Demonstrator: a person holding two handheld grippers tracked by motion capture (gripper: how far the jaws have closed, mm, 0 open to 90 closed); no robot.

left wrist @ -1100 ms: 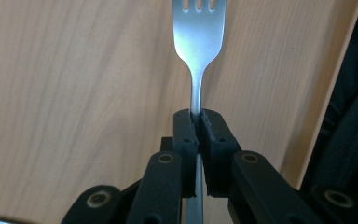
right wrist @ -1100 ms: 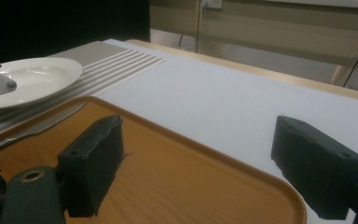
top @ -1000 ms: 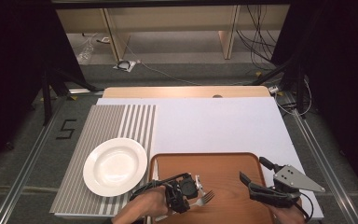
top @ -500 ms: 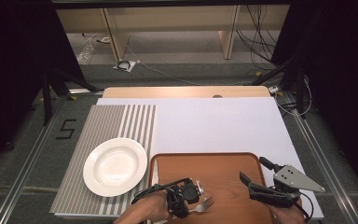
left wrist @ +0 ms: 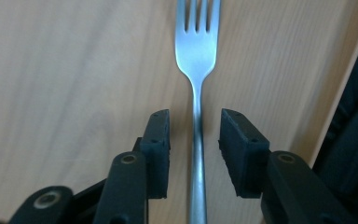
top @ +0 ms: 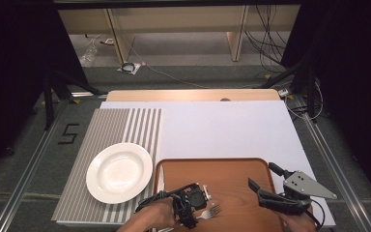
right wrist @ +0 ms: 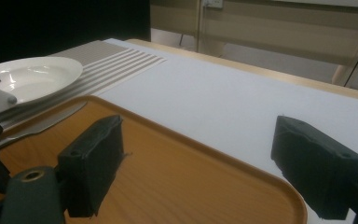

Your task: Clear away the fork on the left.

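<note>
— Since a moment ago, the left claw point(left wrist: 195, 140) has just been opening; its jaws now stand narrowly apart on either side of the fork point(left wrist: 196, 70) handle, pads clear of it.

— Where's the fork?

— Flat on the brown tray point(top: 232, 174), low in the high view, tines pointing right.

— And the right claw point(top: 262, 180)?

— Wide, holding nothing, over the tray's lower right. A white plate point(top: 119, 171) sits left of the tray on the striped mat point(top: 125, 125).

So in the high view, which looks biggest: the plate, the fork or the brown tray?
1. Brown tray
2. White plate
3. Fork, by far the smallest, its handle partly hidden under the left gripper.
</note>
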